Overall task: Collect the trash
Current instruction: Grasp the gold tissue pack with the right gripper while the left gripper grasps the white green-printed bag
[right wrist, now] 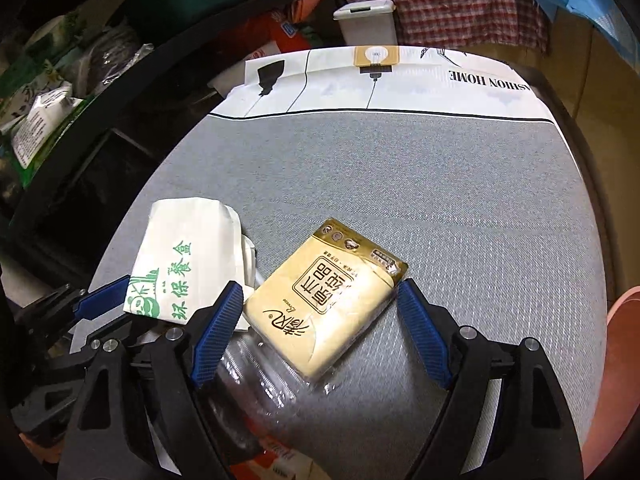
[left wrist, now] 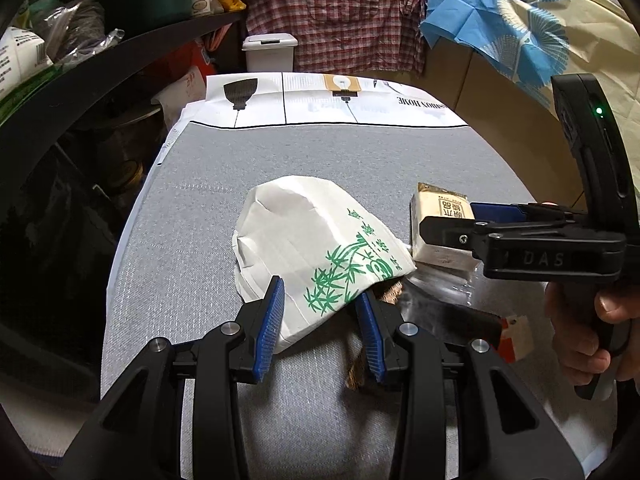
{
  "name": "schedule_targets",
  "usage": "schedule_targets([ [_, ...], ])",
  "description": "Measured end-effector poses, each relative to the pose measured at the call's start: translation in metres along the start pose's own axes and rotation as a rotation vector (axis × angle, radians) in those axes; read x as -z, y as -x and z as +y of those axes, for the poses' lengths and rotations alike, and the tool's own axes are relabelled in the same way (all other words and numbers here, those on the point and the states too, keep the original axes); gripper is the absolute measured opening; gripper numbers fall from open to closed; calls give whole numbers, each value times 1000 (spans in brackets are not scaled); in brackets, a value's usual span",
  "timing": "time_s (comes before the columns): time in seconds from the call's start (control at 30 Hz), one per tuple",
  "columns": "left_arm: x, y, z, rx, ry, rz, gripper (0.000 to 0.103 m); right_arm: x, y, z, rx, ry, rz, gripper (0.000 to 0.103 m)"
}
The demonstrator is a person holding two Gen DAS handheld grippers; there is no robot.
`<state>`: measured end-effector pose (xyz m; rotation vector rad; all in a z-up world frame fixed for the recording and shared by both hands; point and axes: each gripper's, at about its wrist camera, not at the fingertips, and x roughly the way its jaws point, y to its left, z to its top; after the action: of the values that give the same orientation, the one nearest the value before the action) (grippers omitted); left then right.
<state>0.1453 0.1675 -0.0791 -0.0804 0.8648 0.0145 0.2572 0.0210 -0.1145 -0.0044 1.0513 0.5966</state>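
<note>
Blue pads of our right gripper (right wrist: 320, 312) straddle the tissue pack (right wrist: 326, 296) unclenched; it leans on a clear bottle (right wrist: 260, 376) and may slip. Left gripper (left wrist: 320, 320) brackets the paper bag (left wrist: 316, 248), grip uncertain.

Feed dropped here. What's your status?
Left claw shut on white paper bag. Right claw open around tissue pack. Clear plastic bottle beneath pack.
</note>
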Motion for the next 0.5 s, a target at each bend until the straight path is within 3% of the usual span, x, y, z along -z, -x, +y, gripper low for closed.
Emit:
schedule_targets([
  [0.5,-6,-6,3,-23,11,0,37,-8,-12,2,45,28,21,78],
])
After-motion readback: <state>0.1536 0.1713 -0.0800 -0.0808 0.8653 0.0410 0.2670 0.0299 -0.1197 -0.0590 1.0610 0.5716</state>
